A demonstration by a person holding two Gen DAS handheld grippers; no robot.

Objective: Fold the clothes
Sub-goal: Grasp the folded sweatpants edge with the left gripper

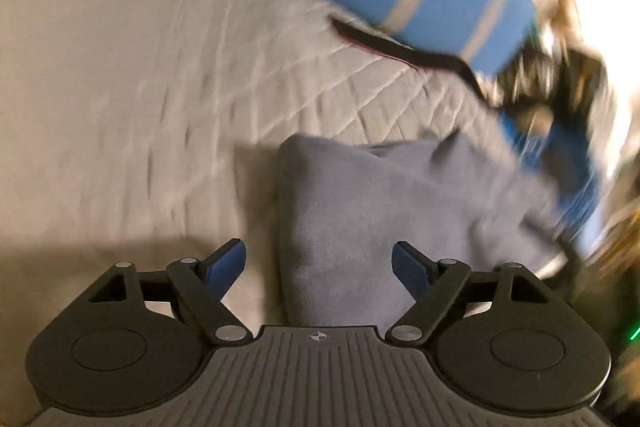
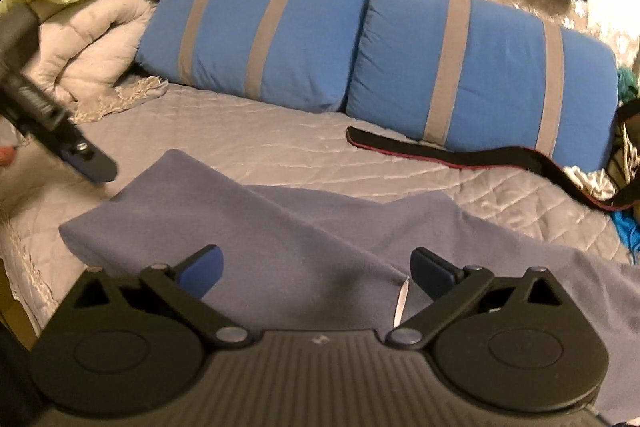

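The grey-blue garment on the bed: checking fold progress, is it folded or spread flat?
Partly folded. In the right wrist view the grey-blue garment has its left part doubled over the rest, while the right side lies flat, single-layered.

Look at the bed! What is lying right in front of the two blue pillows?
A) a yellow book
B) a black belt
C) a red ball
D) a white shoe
B, a long black belt stretches across the quilt just below the blue pillows, behind the gray cloth.
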